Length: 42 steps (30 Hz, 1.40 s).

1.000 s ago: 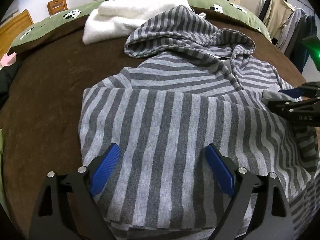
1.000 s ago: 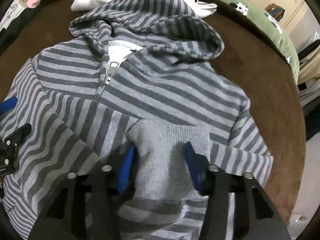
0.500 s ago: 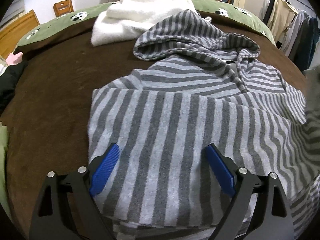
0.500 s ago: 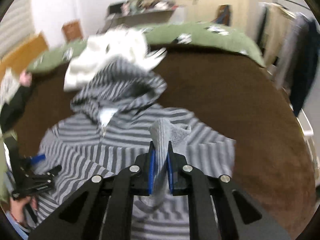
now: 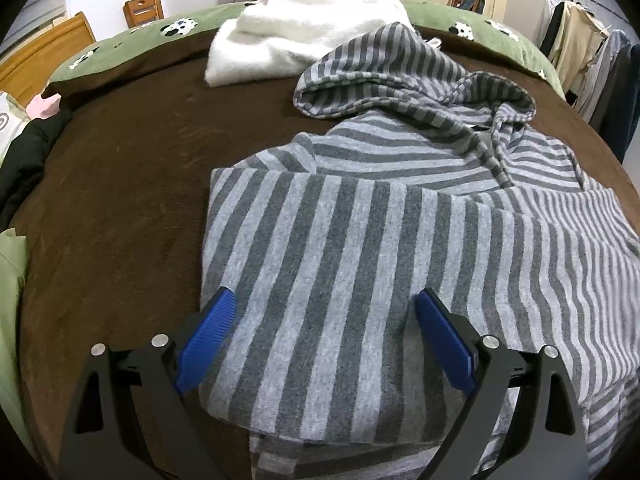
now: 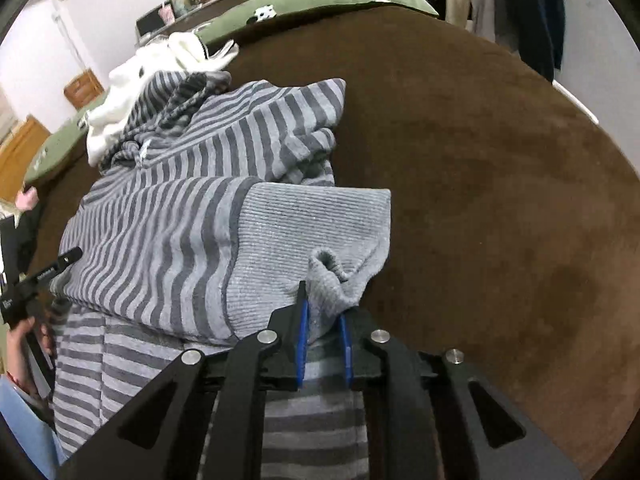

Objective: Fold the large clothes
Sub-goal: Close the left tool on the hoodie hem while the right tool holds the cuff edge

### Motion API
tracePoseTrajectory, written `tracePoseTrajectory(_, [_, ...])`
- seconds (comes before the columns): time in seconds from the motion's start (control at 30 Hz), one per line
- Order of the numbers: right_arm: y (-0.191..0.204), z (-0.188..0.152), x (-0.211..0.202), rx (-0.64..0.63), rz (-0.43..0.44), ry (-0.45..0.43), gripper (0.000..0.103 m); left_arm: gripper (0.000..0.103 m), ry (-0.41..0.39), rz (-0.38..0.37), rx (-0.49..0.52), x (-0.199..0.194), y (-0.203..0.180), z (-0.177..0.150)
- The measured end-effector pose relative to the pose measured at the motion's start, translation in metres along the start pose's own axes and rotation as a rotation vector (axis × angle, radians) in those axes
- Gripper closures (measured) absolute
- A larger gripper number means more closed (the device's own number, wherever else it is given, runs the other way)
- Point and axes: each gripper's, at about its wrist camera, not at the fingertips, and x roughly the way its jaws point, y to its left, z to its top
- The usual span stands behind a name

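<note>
Striped hoodie point(image 5: 400, 264) on brown bed point(image 5: 120, 200): your right tongs point(image 6: 322, 320) pinch its ribbed cuff point(image 6: 316, 232), jaws easing apart; left tongs point(image 5: 324, 320) spread wide.

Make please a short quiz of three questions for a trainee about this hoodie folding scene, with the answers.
1. True or false: the left gripper is clamped on the striped hoodie.
2. What does the right gripper have between its fingers?
A. the ribbed cuff
B. the hood
C. the white blanket
3. What colour is the bed cover under the hoodie?

Key
1. False: its jaws stand wide apart over the folded cloth.
2. A, the plain grey ribbed cuff; the jaws are just opening.
3. Brown.
</note>
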Motion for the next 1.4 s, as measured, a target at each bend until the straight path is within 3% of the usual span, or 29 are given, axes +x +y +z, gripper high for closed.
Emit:
tracePoseTrajectory(0.07, [0.002,0.002,0.000,0.006,0.007,-0.004,0.083,0.013,-0.021,-0.017,0.003,-0.005,0.002,0.001])
tracePoseTrajectory(0.13, [0.002,0.003,-0.003,0.007,0.045,-0.017,0.054,0.013,-0.048,-0.044,-0.001,-0.013,0.007,0.003])
tracePoseTrajectory(0.2, [0.009,0.004,-0.006,-0.030,0.031,-0.037,0.044,0.013,-0.068,-0.063,-0.001,-0.020,0.010,0.009])
tracePoseTrajectory(0.3, [0.019,0.004,-0.012,-0.096,0.024,-0.068,0.044,0.013,-0.080,-0.067,0.051,-0.023,0.008,0.021])
tracePoseTrajectory(0.47, [0.015,0.008,-0.014,-0.093,0.031,-0.086,0.044,0.014,-0.042,-0.052,0.163,-0.003,-0.003,0.038])
tracePoseTrajectory(0.57, [0.009,0.010,-0.013,-0.082,0.029,-0.087,0.044,0.027,0.002,-0.038,0.191,0.013,-0.003,0.045])
tracePoseTrajectory(0.7, [0.002,0.012,-0.010,-0.074,0.025,-0.092,0.044,0.052,0.059,-0.103,0.141,0.028,0.007,0.048])
tracePoseTrajectory(0.77, [0.001,0.012,-0.007,-0.072,0.029,-0.090,0.046,0.063,0.057,-0.104,0.104,0.030,0.012,0.047])
tracePoseTrajectory(0.83, [0.002,0.012,-0.005,-0.079,0.023,-0.090,0.068,0.071,0.053,-0.101,0.072,0.032,0.017,0.045])
tracePoseTrajectory(0.93, [-0.002,0.012,-0.004,-0.074,0.018,-0.088,0.082,0.082,0.037,-0.110,0.064,0.032,0.018,0.042])
tracePoseTrajectory(1.1, [-0.003,0.013,-0.007,-0.073,0.024,-0.104,0.087,0.092,0.029,-0.068,0.123,0.034,0.007,0.041])
tracePoseTrajectory(1.4, [0.014,0.018,-0.028,-0.123,0.023,-0.188,0.091,0.095,-0.044,-0.059,0.126,0.013,0.009,0.045])
